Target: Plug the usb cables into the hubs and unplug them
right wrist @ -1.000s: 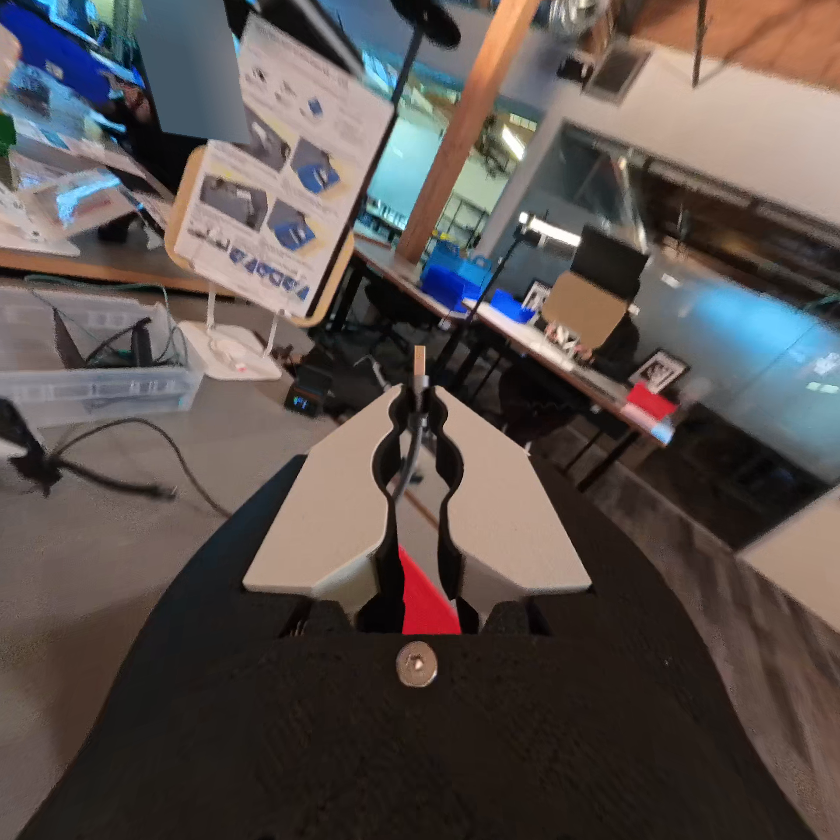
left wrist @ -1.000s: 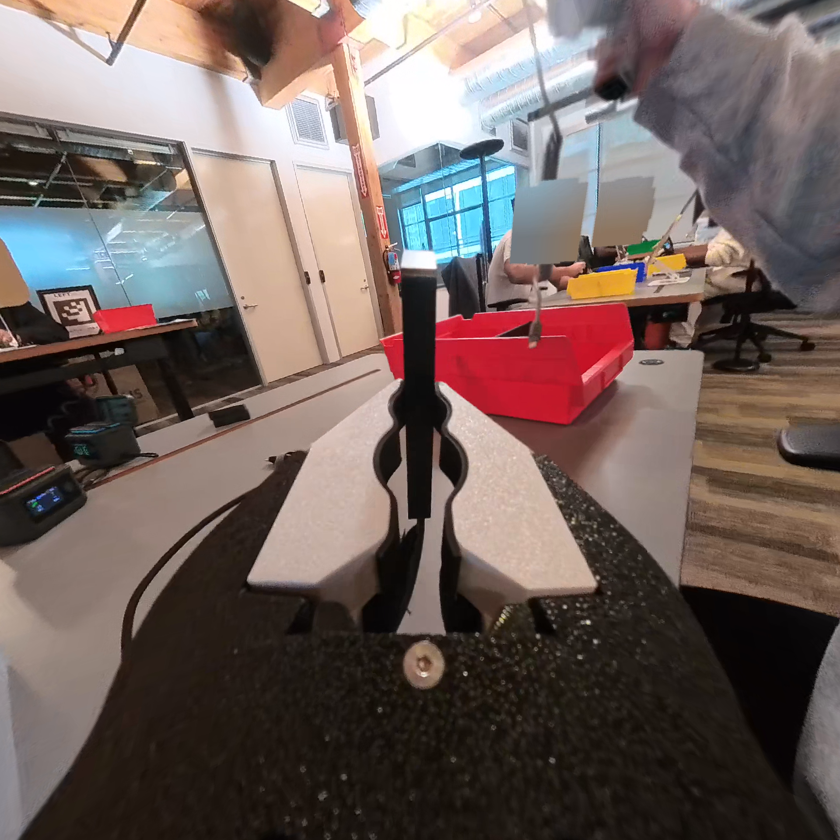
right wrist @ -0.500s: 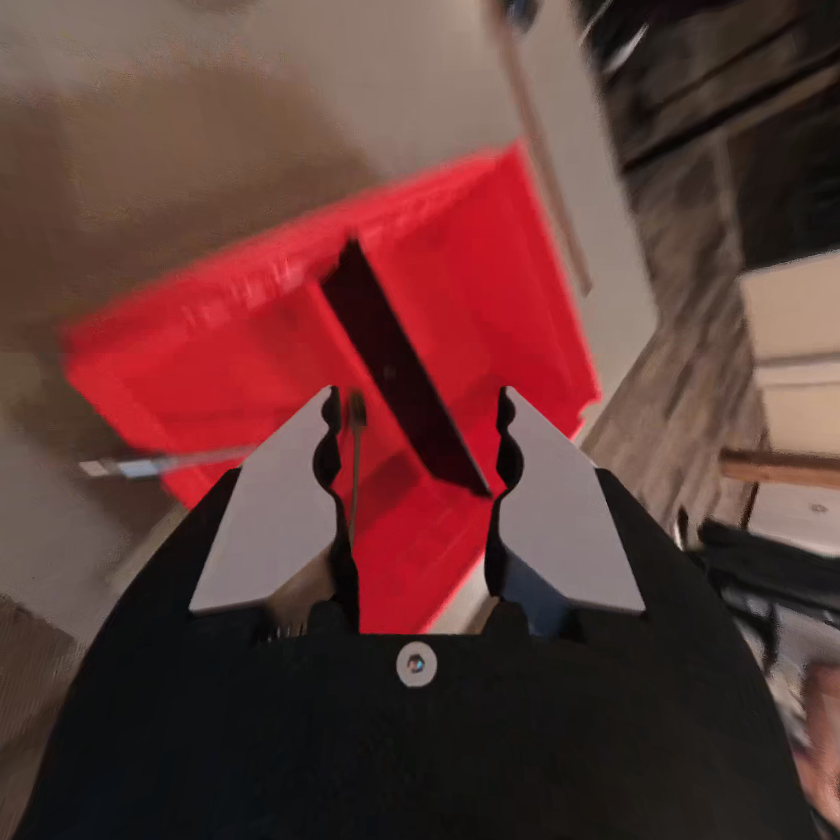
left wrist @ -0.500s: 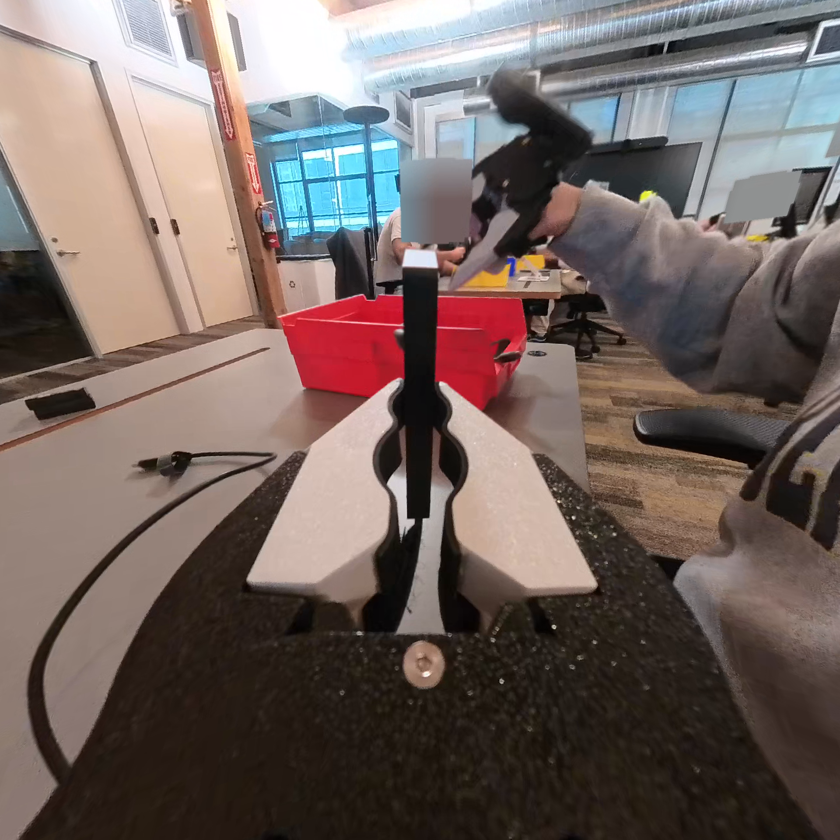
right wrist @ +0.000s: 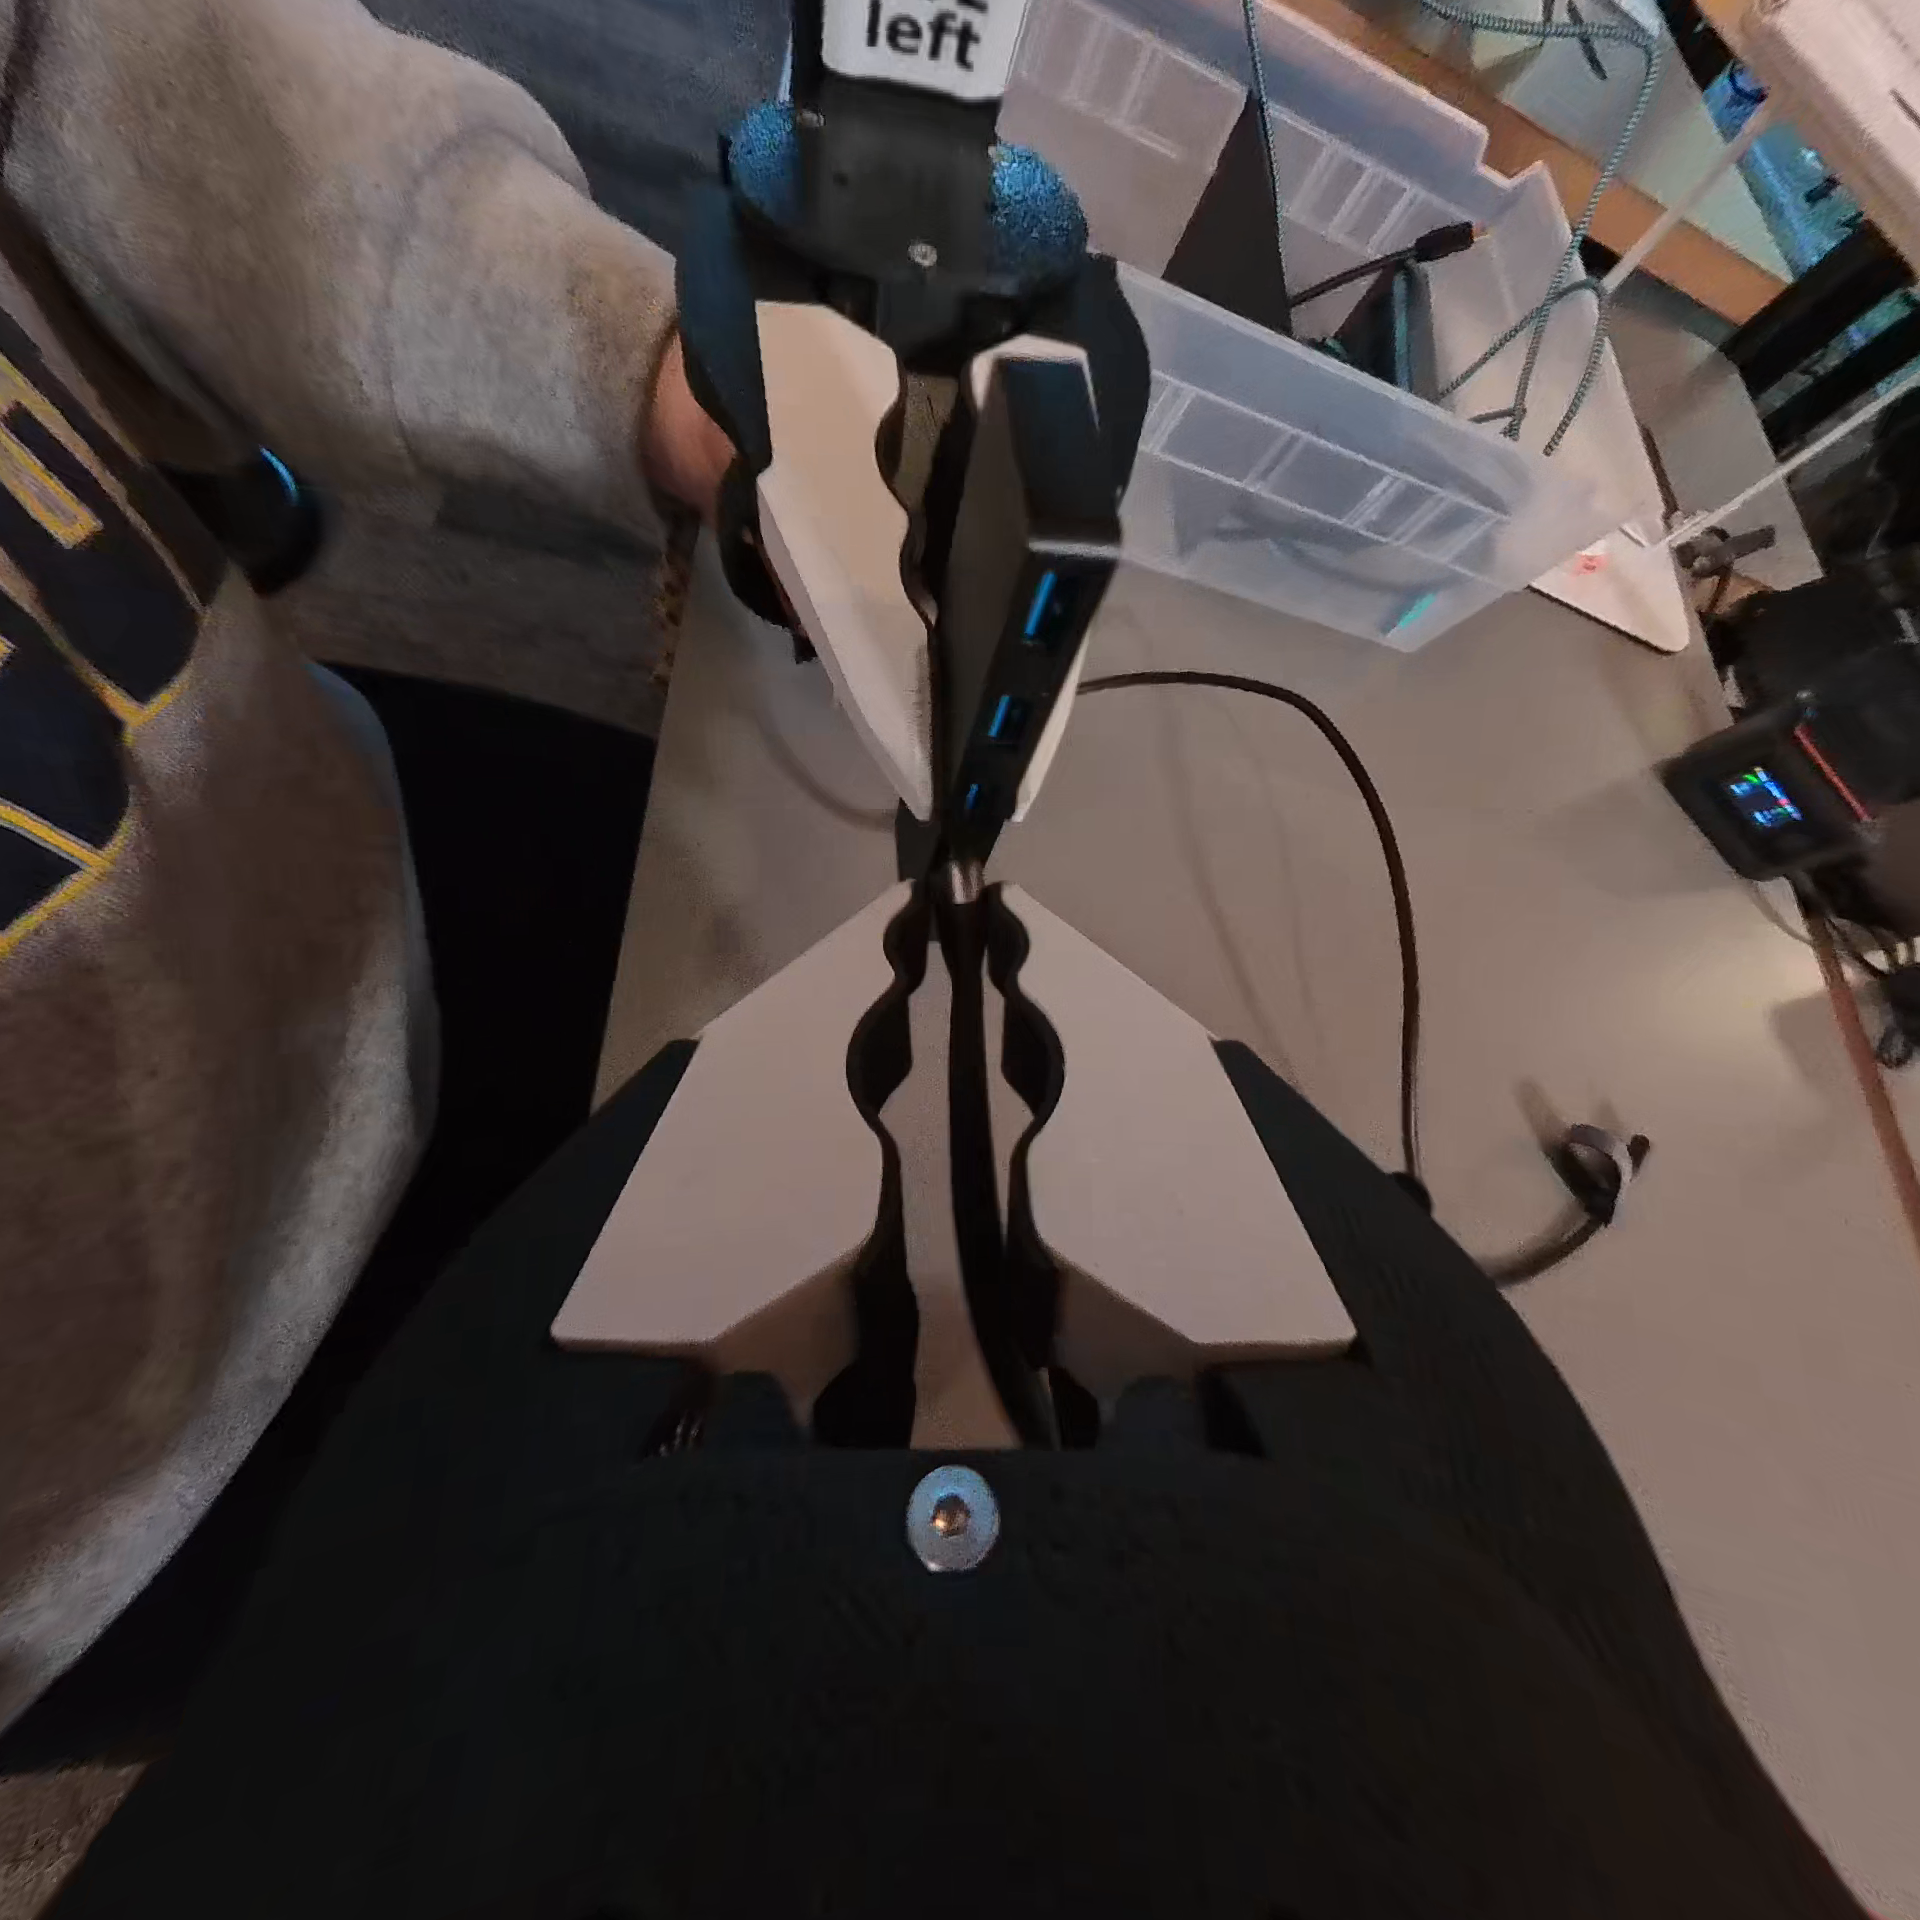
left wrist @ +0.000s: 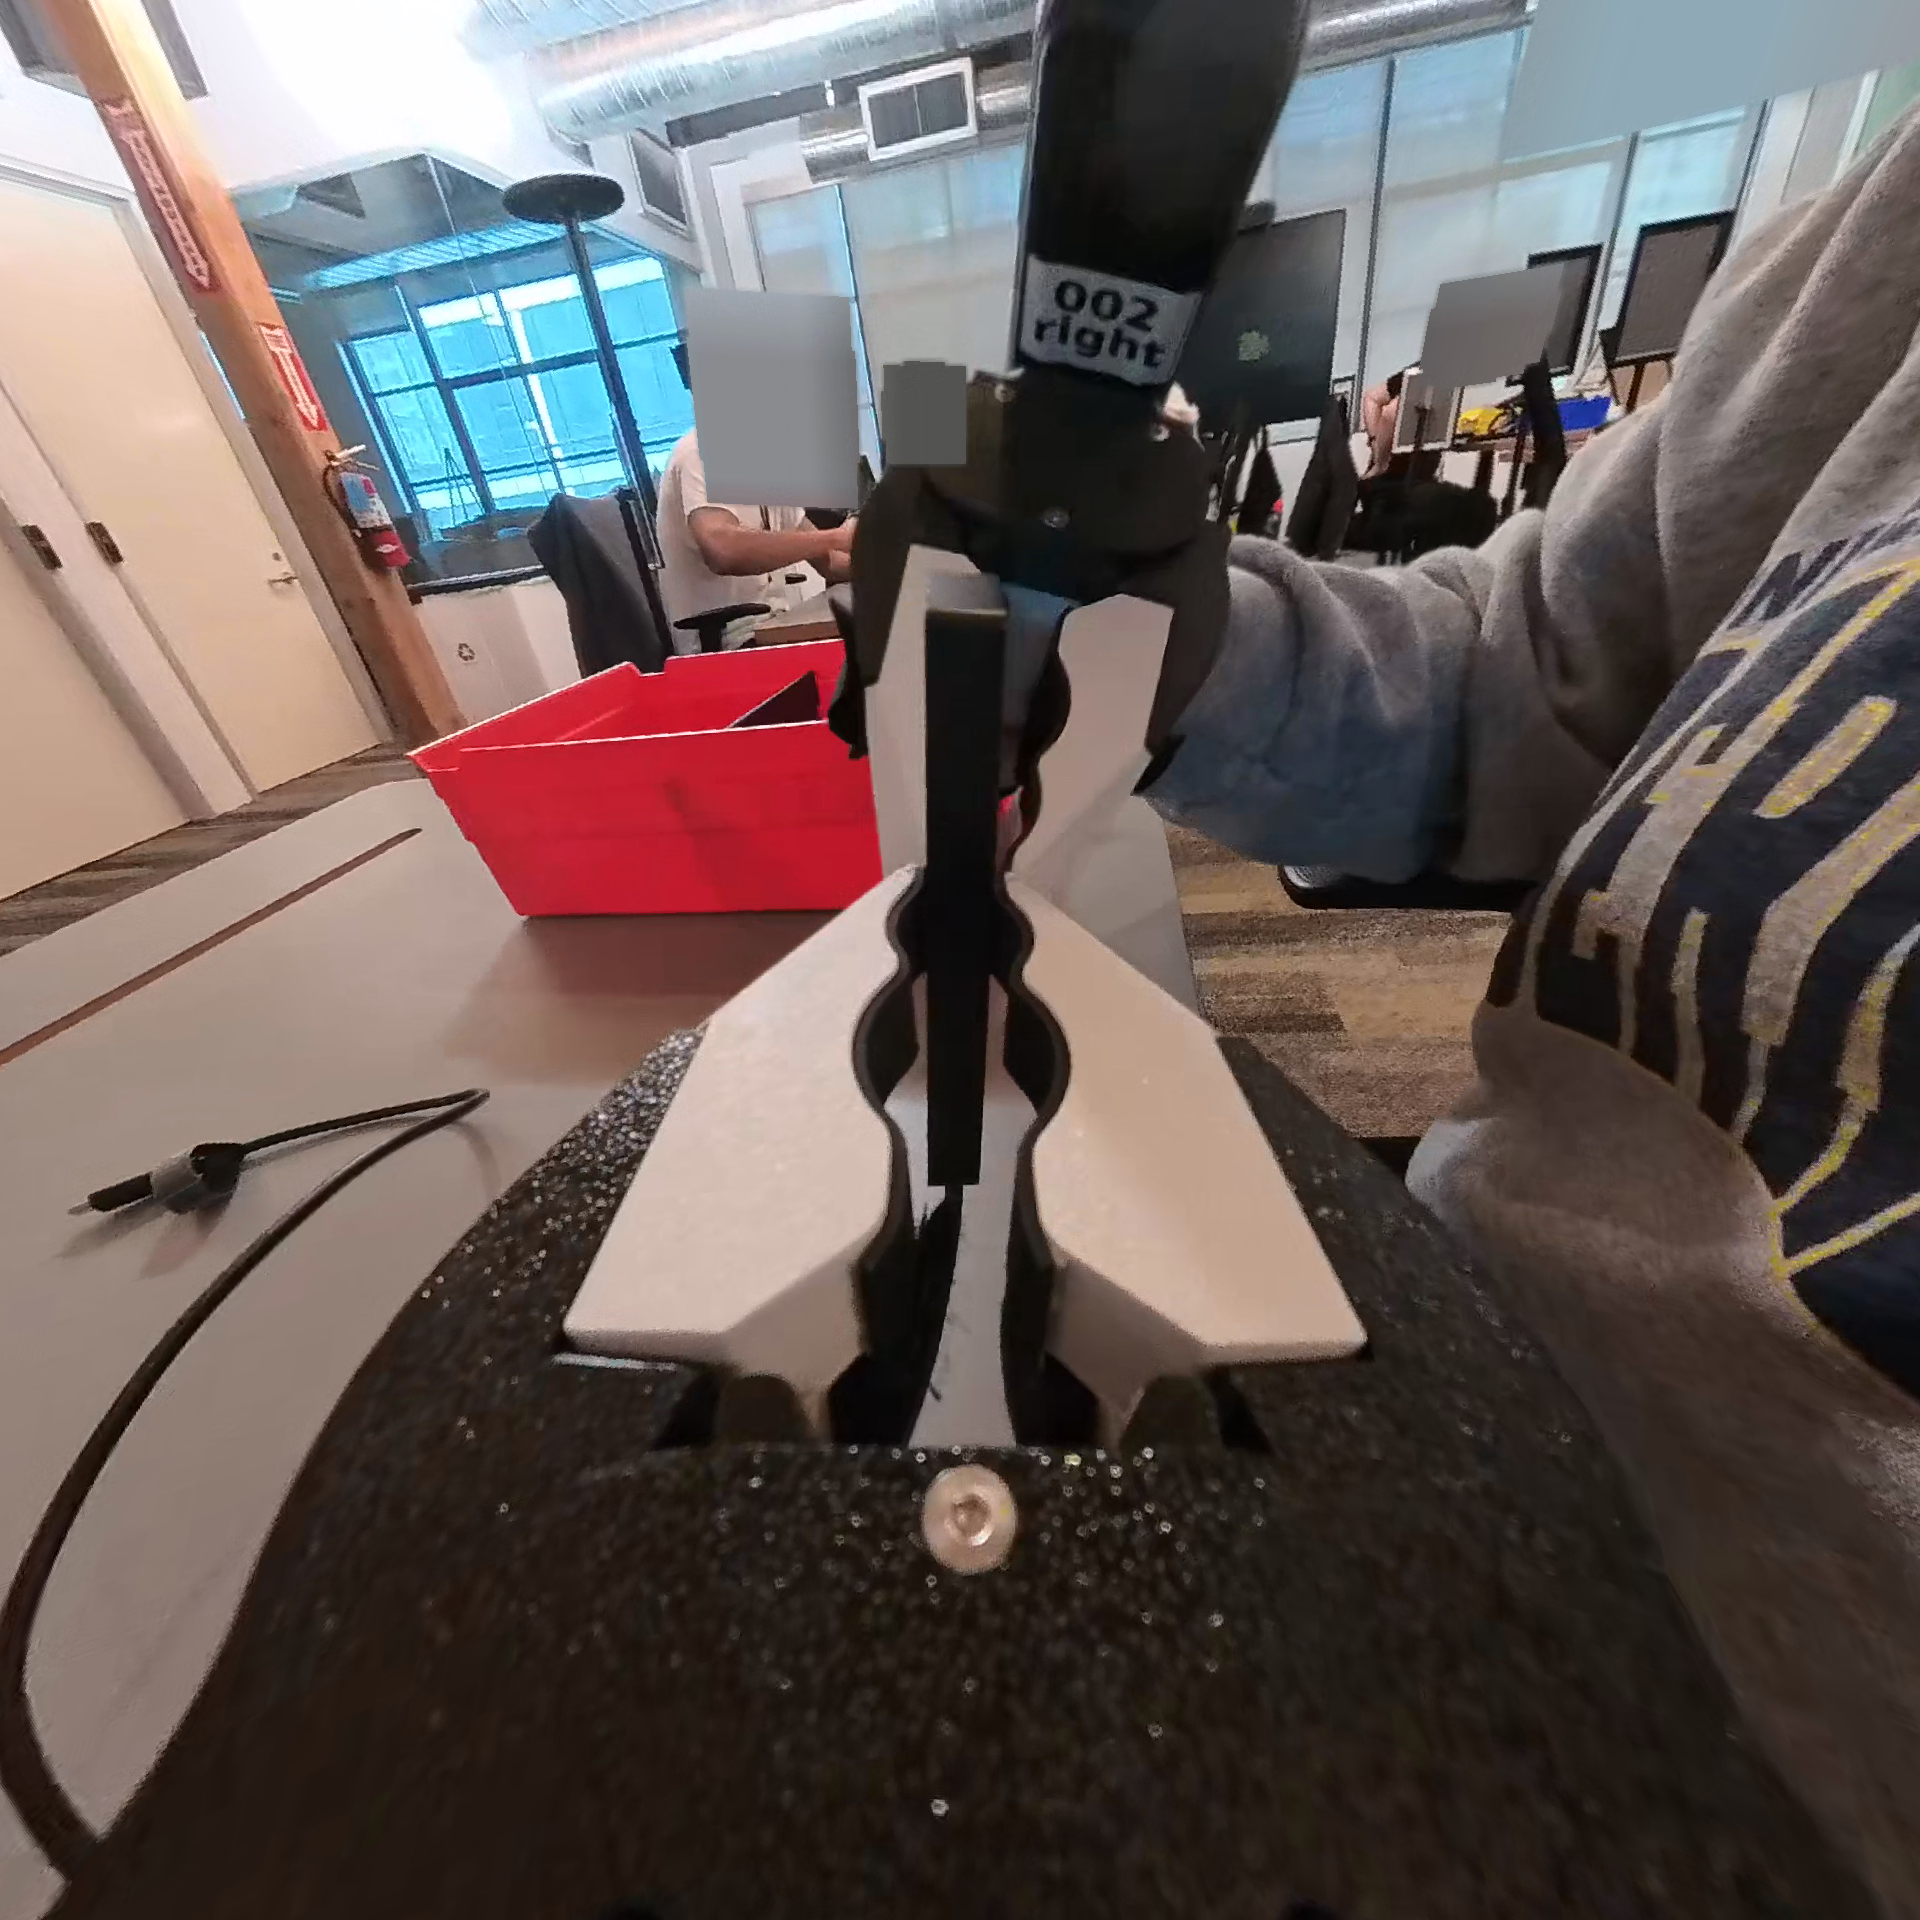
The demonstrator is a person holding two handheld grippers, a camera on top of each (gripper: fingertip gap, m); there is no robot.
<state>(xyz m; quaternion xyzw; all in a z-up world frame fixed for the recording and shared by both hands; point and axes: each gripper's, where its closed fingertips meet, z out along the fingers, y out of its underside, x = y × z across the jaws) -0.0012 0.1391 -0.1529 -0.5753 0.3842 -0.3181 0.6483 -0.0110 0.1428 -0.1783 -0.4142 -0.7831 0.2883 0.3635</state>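
Note:
My left gripper is shut on a black USB hub and holds it upright above the table. In the right wrist view the hub shows blue ports along its edge, between the left gripper's white fingers. My right gripper is shut on a black cable. Its silver plug sticks out of the fingertips and meets the hub's near end; I cannot tell if it is seated. In the left wrist view the right gripper points down at the hub from behind.
A red bin stands behind the hub on the grey table. A loose black cable with a plug lies at the left. A clear plastic bin and a small black device with a screen sit beyond. A grey sleeve fills the right. Less than 4 cm separates the two grippers' tips.
My right gripper swung from over the red bin to face the hub. Its jaws stood apart half a second ago and are now shut on the cable. The left gripper kept hold of the hub.

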